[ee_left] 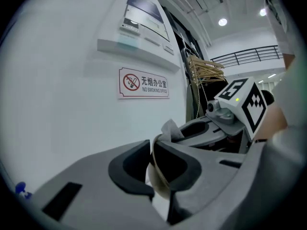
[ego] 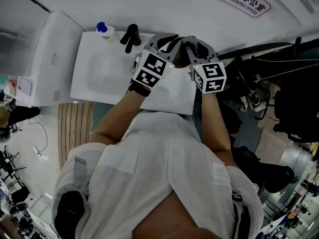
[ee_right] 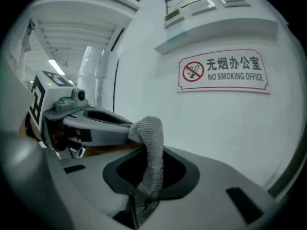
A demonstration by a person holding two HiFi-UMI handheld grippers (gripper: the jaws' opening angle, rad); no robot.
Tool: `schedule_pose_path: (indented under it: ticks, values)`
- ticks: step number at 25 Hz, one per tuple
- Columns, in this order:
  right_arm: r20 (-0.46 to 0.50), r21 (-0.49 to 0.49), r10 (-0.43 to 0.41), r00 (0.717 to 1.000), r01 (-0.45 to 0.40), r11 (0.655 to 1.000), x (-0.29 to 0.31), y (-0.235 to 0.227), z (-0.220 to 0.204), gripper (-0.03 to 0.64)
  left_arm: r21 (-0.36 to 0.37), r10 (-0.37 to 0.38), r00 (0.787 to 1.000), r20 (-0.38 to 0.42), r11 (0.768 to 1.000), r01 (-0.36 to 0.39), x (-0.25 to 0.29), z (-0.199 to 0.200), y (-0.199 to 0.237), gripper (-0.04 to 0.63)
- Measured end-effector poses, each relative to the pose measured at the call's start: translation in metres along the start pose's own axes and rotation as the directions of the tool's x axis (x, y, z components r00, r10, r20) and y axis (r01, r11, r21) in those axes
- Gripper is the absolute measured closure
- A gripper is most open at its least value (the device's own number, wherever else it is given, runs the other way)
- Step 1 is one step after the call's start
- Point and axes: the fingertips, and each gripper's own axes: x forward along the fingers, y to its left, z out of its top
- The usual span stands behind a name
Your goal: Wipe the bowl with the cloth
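Left gripper (ee_left: 152, 174) clamps near-shut on the bowl (ee_left: 157, 188) rim. Right gripper (ee_right: 144, 198) pinches the grey knit cloth (ee_right: 149, 143), free end up at that rim. Both hang above the white table (ego: 94, 78), facing the no-smoking sign (ee_right: 223, 71). Likely best: hold bowl steady, drag cloth round the inside, light pressure.

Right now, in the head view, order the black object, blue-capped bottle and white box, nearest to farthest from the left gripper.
1. Black object, just left of the left gripper.
2. Blue-capped bottle, farther left.
3. White box, beyond the table's left edge.
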Motion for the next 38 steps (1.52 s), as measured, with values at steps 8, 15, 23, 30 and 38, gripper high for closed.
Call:
schedule_pose_path:
  ticks: [8, 15, 23, 30, 38]
  values:
    - [0.052, 0.320, -0.047, 0.997, 0.028, 0.947, -0.011, -0.007, -0.017, 0.543, -0.116, 0.080, 0.995, 0.057, 0.991, -0.073, -0.003, -0.004, 0.006, 0.549]
    - [0.025, 0.388, -0.011, 1.000, 0.000, 0.922, -0.014, -0.010, -0.023, 0.557, -0.248, 0.100, 0.989, 0.113, 0.966, -0.069, -0.011, -0.003, 0.017, 0.551]
    - [-0.190, -0.236, 0.045, 0.981, -0.090, 0.967, -0.007, 0.005, -0.019, 0.563, 0.032, -0.127, 0.988, -0.087, 0.991, 0.130, -0.004, -0.021, -0.001, 0.529]
    - [-0.311, -0.406, 0.089, 0.946, -0.216, 0.888, -0.003, 0.019, -0.017, 0.563, 0.194, -0.223, 0.939, -0.263, 0.941, 0.278, -0.001, -0.028, -0.017, 0.571]
    - [-0.400, -0.471, 0.135, 0.906, -0.330, 0.818, -0.006, 0.034, -0.029, 0.563, 0.264, -0.301, 0.900, -0.316, 0.883, 0.388, -0.003, -0.033, -0.033, 0.571]
